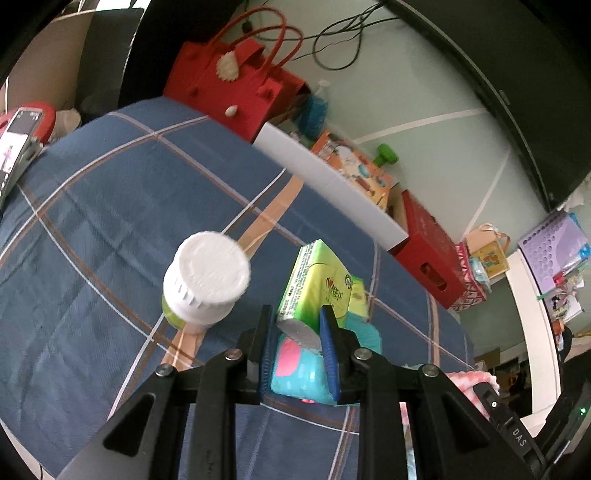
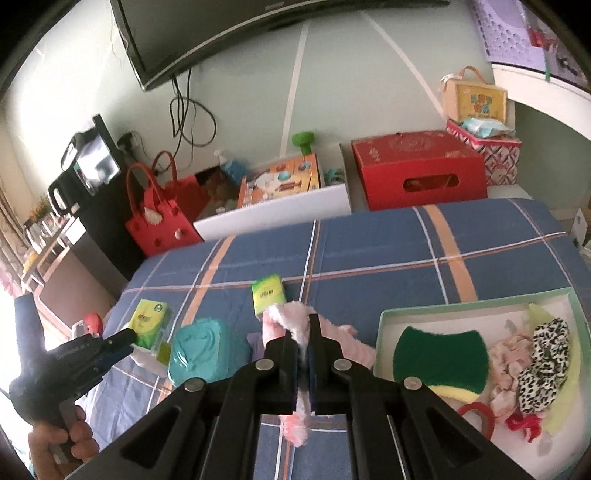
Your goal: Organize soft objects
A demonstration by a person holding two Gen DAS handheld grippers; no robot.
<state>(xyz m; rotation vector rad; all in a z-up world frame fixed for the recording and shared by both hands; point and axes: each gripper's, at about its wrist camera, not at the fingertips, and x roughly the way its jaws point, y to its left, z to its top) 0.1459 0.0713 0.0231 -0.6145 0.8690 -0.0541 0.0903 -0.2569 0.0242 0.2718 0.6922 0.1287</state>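
Note:
My left gripper is shut on a green tissue pack, held above the blue plaid bed cover; it also shows in the right wrist view. A teal wipes pack lies under it, seen too in the right wrist view. My right gripper is shut on a pink fluffy cloth, left of a pale green tray holding a green sponge, a leopard scrunchie and other soft items. A second tissue pack lies ahead.
A white-capped bottle stands on the bed left of my left gripper. Beyond the bed's far edge are a red felt bag, a white box of toys and a red carton. A TV hangs on the wall.

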